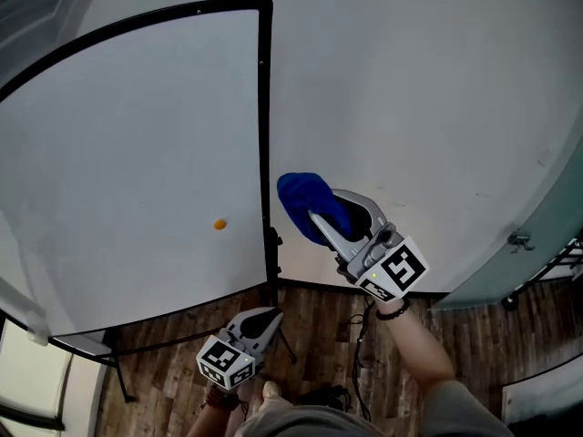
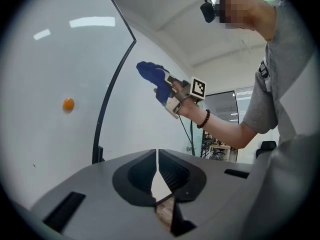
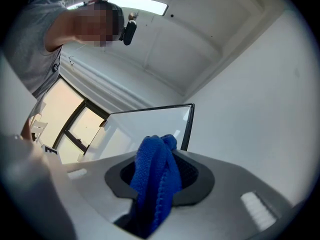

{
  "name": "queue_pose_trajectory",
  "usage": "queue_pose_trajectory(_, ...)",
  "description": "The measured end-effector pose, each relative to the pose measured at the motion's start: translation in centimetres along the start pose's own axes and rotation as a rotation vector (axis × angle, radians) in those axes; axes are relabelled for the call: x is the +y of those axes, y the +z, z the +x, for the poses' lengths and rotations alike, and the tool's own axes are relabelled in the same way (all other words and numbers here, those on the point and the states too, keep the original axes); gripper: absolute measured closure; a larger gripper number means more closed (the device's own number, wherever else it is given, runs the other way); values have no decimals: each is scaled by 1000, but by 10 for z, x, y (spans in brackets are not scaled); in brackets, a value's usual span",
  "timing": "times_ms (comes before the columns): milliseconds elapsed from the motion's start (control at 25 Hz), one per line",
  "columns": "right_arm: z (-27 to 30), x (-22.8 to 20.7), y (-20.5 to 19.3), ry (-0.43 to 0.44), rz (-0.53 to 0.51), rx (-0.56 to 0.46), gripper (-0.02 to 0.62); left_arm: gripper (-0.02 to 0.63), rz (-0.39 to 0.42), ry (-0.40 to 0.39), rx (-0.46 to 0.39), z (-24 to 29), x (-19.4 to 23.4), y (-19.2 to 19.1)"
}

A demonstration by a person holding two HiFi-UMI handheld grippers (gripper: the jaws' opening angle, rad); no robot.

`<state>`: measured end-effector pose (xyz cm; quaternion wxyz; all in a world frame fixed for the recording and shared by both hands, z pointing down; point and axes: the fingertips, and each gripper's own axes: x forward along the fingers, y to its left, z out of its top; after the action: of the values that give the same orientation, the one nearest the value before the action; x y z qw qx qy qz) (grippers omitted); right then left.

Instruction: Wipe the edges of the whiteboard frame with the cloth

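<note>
The whiteboard [image 1: 118, 162] has a thin black frame [image 1: 266, 135]; its right edge runs straight down the middle of the head view. My right gripper [image 1: 314, 209] is shut on a blue cloth [image 1: 305, 200], held just right of that edge, low on the board. In the right gripper view the cloth [image 3: 157, 179] bulges from between the jaws, with the frame's corner [image 3: 189, 119] beyond it. My left gripper [image 1: 262, 320] hangs lower, under the board's bottom corner, shut with nothing in it. From the left gripper view I see the cloth [image 2: 151, 74] and the frame [image 2: 107, 101].
An orange magnet [image 1: 219, 225] sticks to the board near its right edge. A plain white wall [image 1: 410, 107] lies right of the board. The board's stand [image 1: 273, 271] and wooden floor [image 1: 319, 335] are below. A glass partition [image 1: 537, 235] stands at far right.
</note>
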<state>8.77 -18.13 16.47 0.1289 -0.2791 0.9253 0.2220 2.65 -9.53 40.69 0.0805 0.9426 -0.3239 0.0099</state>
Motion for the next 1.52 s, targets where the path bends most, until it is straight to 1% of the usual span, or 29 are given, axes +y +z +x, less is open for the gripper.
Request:
queue_pose_trajectory(160,27,-13,28,-10,-70,-39,466,586,13,-48,24,-4,9,2)
queue_pose_trajectory(320,62,-39,55,-23,-154,-77,466,586,24,-97,37,1,24,10)
queue_pose_trajectory(440,82,-57,85,-43,-162,-137,468,586,30,-121,46,-3,31,7)
queue_pose_trajectory(600,100,-80,129,-67,-140,-216,468,585,32,-155,60,-10,32,-9)
queue_pose_trajectory(760,122,-106,160,-67,-173,-214,468,584,29,-174,65,-7,30,-9)
queue_pose_trajectory(840,130,-114,171,-72,-200,-219,468,584,24,-171,56,-6,33,-8)
queue_pose_trajectory(920,138,-122,178,-74,-205,-225,466,584,18,-166,51,-5,37,-9)
queue_pose_trajectory(1040,151,-134,186,-76,-187,-230,468,584,13,-164,46,-2,42,-11)
queue_pose_trajectory(1200,164,-153,193,-92,-111,-259,467,585,-13,-164,39,0,46,-15)
queue_pose_trajectory(1400,180,-163,182,-85,-44,-237,468,584,-22,-158,50,1,49,-21)
queue_pose_trajectory(1520,188,-167,181,-60,4,-235,467,586,-26,-149,51,2,53,-21)
